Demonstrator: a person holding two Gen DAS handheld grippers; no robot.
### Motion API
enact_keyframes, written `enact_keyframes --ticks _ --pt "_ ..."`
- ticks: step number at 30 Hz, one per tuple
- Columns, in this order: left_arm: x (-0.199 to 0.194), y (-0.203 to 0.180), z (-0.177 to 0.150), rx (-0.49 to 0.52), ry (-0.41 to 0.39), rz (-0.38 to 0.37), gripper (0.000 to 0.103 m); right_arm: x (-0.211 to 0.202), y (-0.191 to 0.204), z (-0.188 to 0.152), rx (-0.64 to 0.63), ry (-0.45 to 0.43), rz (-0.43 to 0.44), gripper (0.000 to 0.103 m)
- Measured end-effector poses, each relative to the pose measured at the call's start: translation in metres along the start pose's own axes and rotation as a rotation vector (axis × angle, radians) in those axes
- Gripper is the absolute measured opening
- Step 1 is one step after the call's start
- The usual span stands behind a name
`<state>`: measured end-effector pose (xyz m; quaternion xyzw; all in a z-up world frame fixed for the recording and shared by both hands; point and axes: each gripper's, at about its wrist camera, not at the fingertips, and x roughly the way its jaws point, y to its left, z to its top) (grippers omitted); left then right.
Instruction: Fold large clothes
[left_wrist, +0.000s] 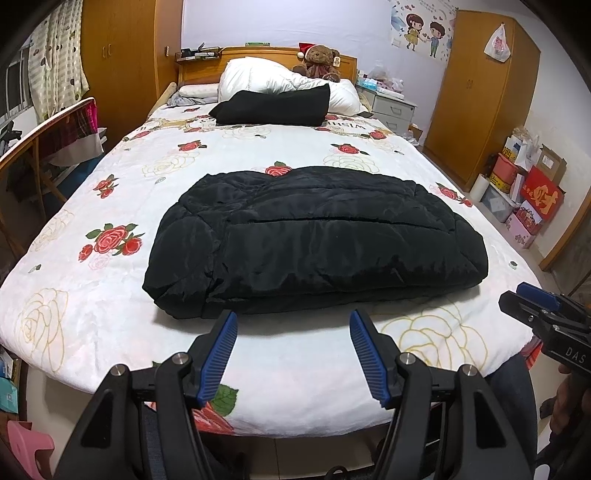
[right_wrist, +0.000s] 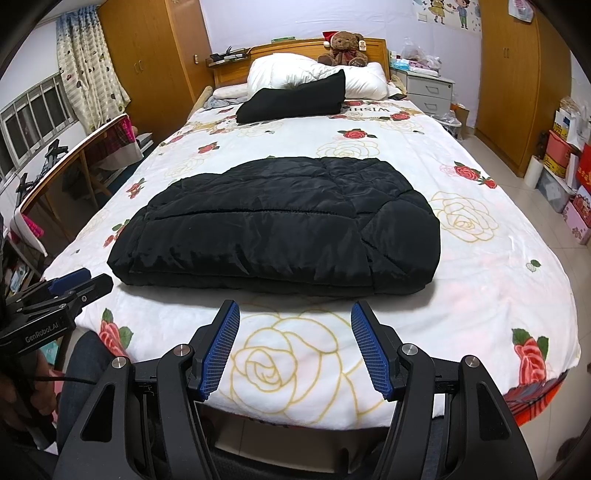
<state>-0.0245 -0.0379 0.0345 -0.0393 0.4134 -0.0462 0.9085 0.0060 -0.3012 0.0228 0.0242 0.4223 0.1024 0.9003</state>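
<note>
The black padded jacket (left_wrist: 314, 236) already lies folded into a thick bundle in the middle of the bed (left_wrist: 110, 325), so little seems left, and the left gripper (left_wrist: 293, 325) and right gripper (right_wrist: 293, 317) hover before it, jaws wide apart and empty.

A black quilted padded jacket (left_wrist: 314, 236), folded into a thick rectangle, lies on the white rose-printed bedspread (left_wrist: 110, 288) near the bed's foot. The left gripper (left_wrist: 293, 321) with blue ribbed pads hangs just short of it, jaws apart and empty. The right gripper (left_wrist: 532, 306) shows at the right edge, apart from the jacket.
</note>
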Motion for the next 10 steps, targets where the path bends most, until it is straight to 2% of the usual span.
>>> enact_keyframes --ticks 10 --pt "-0.0003 0.0018 -0.0011 -0.008 -0.01 0.011 0.066 -0.0016 -0.0005 0.0014 0.006 -0.005 -0.005 0.063"
